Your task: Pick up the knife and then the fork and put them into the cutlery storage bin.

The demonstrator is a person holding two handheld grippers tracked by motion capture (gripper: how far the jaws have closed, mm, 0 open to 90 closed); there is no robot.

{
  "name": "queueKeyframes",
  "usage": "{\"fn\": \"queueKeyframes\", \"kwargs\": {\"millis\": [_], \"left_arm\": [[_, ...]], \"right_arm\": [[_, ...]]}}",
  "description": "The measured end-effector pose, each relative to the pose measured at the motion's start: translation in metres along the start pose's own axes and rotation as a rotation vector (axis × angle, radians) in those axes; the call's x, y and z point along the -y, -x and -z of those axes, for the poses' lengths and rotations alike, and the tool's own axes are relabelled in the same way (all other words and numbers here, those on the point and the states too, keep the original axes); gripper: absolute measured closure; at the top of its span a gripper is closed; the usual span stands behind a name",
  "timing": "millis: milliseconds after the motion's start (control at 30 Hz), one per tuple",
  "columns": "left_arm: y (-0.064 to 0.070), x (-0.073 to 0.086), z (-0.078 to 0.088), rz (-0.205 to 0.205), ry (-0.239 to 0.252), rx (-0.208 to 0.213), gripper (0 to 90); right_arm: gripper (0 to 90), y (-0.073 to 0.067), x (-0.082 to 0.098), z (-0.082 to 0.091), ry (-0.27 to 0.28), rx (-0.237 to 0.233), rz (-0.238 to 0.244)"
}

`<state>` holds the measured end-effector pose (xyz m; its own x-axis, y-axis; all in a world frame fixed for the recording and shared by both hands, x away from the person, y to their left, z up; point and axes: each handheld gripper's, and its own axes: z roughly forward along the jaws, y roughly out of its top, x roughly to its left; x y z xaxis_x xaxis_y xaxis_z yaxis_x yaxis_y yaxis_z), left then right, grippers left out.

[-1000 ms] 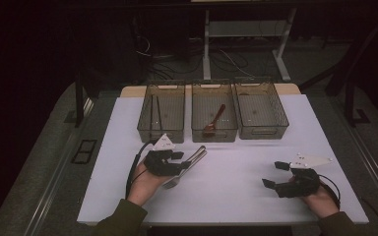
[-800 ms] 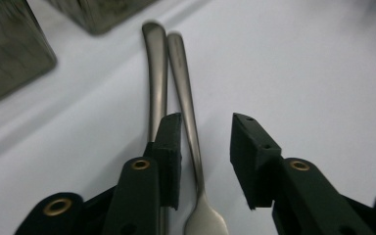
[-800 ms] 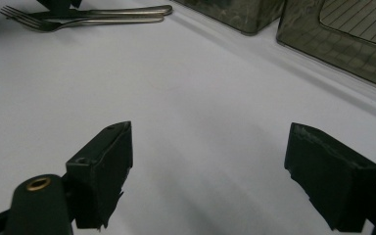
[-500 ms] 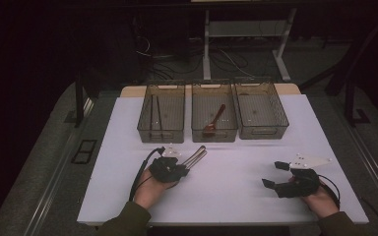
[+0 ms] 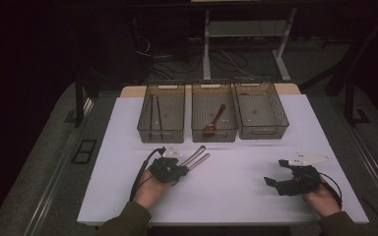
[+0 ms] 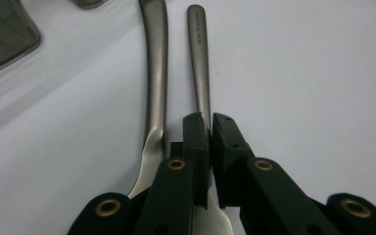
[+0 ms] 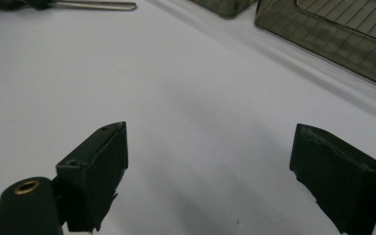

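Two matte silver metal utensils lie side by side on the white table, their long handles pointing away toward the bins. The right-hand utensil (image 6: 199,63) has a straight, slim handle with small stamped lettering near its rounded end and is pinched at its neck. The left-hand utensil (image 6: 155,73) curves gently and lies free, just beside it.

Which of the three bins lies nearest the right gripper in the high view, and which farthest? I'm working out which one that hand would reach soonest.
From the right gripper, low at the right of the white table:
1. Right bin, up and slightly left of it.
2. Middle bin, with a brown spoon inside, farther left.
3. Left bin, farthest, beyond the left gripper.
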<state>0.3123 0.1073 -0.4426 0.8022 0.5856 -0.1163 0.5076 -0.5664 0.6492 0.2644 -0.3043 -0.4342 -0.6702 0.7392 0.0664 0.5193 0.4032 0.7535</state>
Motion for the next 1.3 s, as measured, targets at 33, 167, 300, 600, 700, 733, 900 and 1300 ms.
{"fn": "queueKeyframes", "kwargs": {"millis": [33, 167, 300, 600, 700, 733, 900, 1300], "left_arm": [[0.000, 0.000, 0.000, -0.003, -0.001, 0.007, 84.6], [0.001, -0.002, 0.003, -0.007, 0.022, 0.025, 84.6], [0.002, -0.005, 0.008, -0.026, 0.043, 0.046, 84.6], [0.004, -0.010, 0.015, -0.058, 0.078, 0.085, 84.6], [0.005, -0.013, 0.017, -0.075, 0.098, 0.108, 84.6], [0.005, -0.014, 0.018, -0.084, 0.102, 0.117, 84.6], [0.011, -0.021, 0.018, -0.123, 0.113, 0.168, 84.6], [0.034, -0.050, 0.001, -0.295, 0.078, 0.295, 84.6]], "right_arm": [[13.8, 0.000, 0.000, 0.000, -0.008, -0.004, 0.004], [14.4, 0.003, -0.001, 0.000, -0.023, 0.010, -0.008], [14.2, 0.003, -0.001, 0.001, -0.019, 0.011, -0.039], [13.2, 0.000, -0.005, 0.001, 0.067, -0.010, -0.089], [13.1, -0.001, -0.008, 0.002, 0.076, -0.025, -0.078], [13.2, -0.001, -0.010, 0.003, 0.077, -0.038, -0.074], [13.2, 0.000, -0.021, 0.008, 0.072, -0.152, 0.008], [14.6, -0.011, -0.057, -0.005, -0.006, -0.299, 0.172]]}}
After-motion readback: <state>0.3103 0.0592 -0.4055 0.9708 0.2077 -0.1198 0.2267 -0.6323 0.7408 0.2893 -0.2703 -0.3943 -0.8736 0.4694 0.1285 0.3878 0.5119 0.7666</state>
